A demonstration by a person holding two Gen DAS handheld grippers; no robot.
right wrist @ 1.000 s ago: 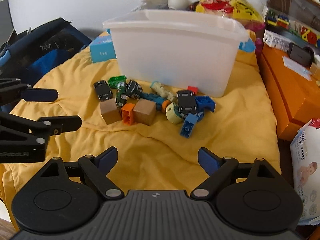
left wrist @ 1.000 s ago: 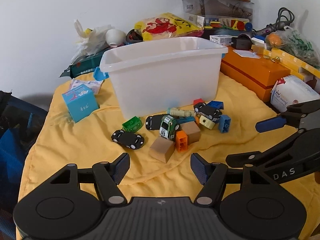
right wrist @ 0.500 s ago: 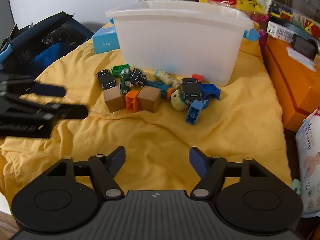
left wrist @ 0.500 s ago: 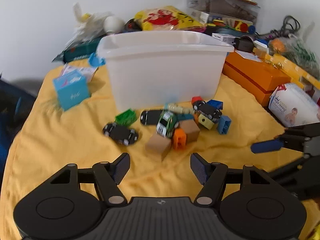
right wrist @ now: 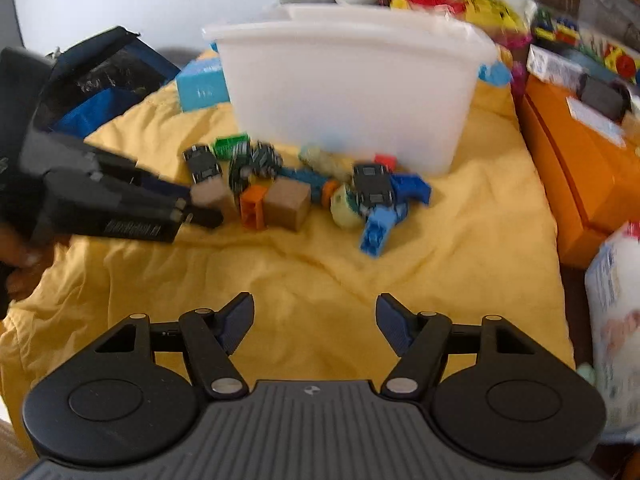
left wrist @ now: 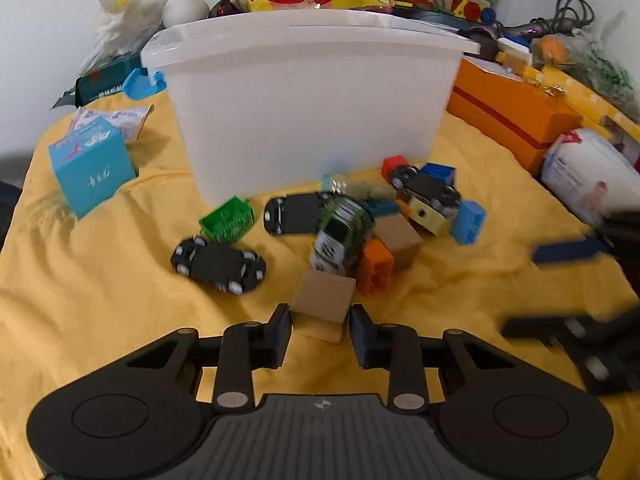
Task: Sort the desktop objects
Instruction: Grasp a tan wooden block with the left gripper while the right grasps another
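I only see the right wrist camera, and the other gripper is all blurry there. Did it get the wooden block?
Observer: In the left wrist view, the left gripper has one finger on each side of the wooden block, and both look pressed against it.
Operator: Is the block up in the air?
Observer: No, it seems to rest on the yellow cloth, with a green-and-white toy car just behind it.
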